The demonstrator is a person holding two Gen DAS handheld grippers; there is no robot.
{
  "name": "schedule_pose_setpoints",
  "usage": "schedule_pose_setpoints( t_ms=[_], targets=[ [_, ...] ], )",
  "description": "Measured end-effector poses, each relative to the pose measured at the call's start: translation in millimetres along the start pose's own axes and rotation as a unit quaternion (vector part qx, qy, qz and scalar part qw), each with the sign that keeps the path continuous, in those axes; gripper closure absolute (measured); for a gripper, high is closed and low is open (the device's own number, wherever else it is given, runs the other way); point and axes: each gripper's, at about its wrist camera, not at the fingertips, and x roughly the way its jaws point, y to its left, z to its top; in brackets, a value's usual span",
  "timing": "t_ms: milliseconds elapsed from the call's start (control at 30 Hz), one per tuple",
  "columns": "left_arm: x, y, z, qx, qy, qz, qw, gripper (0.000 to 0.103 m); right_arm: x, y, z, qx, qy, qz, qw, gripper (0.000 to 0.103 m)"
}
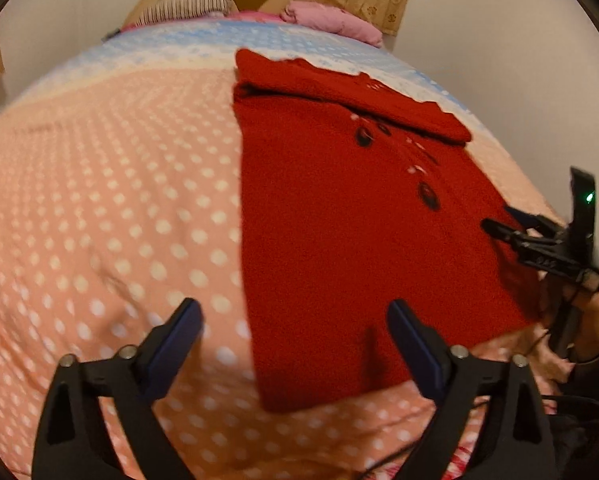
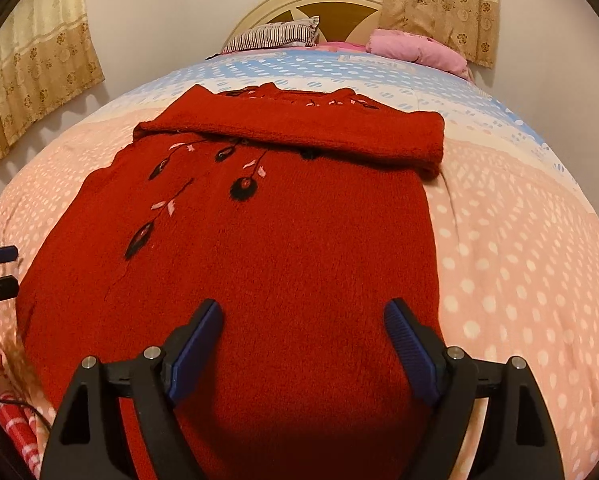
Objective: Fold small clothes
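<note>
A red knit sweater (image 2: 283,248) with black and pink flower embroidery lies flat on the bed, its sleeves folded across the chest near the collar. In the left wrist view the sweater (image 1: 339,220) lies right of centre. My left gripper (image 1: 293,320) is open and empty above the sweater's lower left corner. My right gripper (image 2: 303,320) is open and empty just above the sweater's hem; it also shows in the left wrist view (image 1: 503,220) at the sweater's right edge. The left gripper's fingertips (image 2: 3,256) show at the left edge of the right wrist view.
The bed has a pink polka-dot cover (image 1: 99,200) turning blue toward the head. A striped pillow (image 2: 275,34) and a pink bundle (image 2: 415,50) lie by the headboard (image 2: 339,4). Curtains (image 2: 31,60) hang on the wall. A red patterned cloth (image 2: 15,420) lies lower left.
</note>
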Motion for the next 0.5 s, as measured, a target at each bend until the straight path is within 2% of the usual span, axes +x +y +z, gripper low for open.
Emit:
schedule_pose_setpoints(
  t_ms=[200, 367, 500],
  targets=[
    [-5, 6, -13, -0.035, 0.026, -0.043, 0.9981, 0.021, -9, 0, -12, -0.008, -0.007, 0.001, 1.000, 0.018],
    [1, 14, -20, -0.060, 0.046, -0.066, 0.9950, 0.023, -11, 1, -16, -0.010, -0.019, 0.000, 1.000, 0.018],
    [2, 12, -21, -0.064, 0.052, -0.076, 0.9936, 0.037, -12, 1, -17, -0.012, -0.022, 0.000, 1.000, 0.018]
  ],
)
